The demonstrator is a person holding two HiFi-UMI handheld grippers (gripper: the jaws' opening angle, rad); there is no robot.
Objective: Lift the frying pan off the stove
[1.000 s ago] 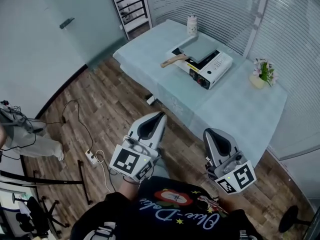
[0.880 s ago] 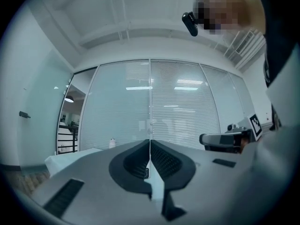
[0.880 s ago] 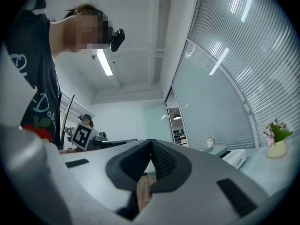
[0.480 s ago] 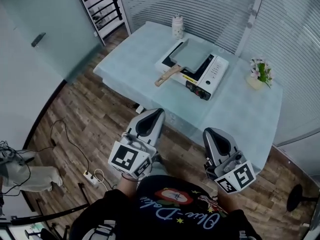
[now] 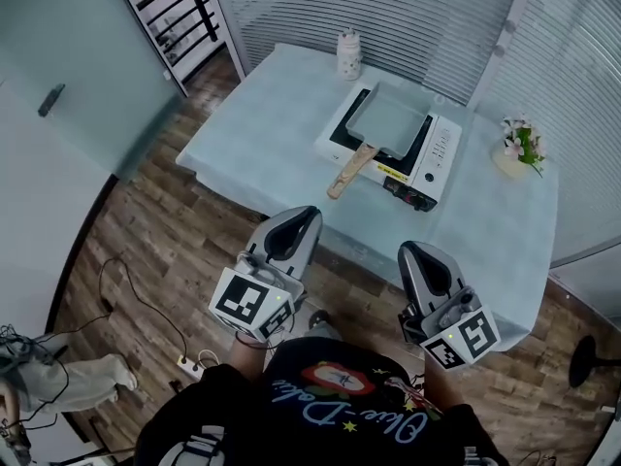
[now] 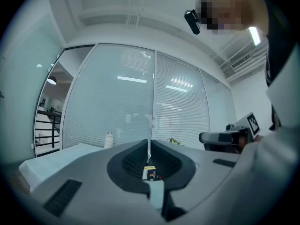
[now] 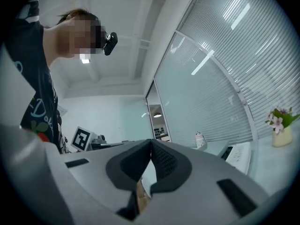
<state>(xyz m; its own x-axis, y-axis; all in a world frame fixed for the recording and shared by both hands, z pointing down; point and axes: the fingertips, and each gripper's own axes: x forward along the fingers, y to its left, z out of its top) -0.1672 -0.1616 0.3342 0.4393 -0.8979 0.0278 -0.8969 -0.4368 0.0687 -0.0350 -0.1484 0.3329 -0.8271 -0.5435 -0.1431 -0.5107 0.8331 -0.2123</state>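
Observation:
A rectangular grey frying pan (image 5: 388,121) with a wooden handle (image 5: 351,171) sits on a white portable stove (image 5: 434,163) on the light blue table (image 5: 262,134). Its handle juts toward the table's near edge. My left gripper (image 5: 299,219) is held close to the person's body, short of the table, jaws shut and empty. My right gripper (image 5: 415,257) hangs beside it at the table's near edge, also shut with nothing held. In the left gripper view the left gripper (image 6: 149,146) points level at the stove; in the right gripper view the right gripper (image 7: 151,146) shows closed jaws.
A small white jar (image 5: 348,54) stands at the table's far edge behind the stove. A flower pot (image 5: 517,149) sits at the table's right. Blinds and glass walls surround the table. A power strip with cable (image 5: 190,365) lies on the wooden floor at left.
The head view has swung closer to the table, so the stove and pan now lie more centred ahead. Both grippers keep their pose near the body, jaws still shut.

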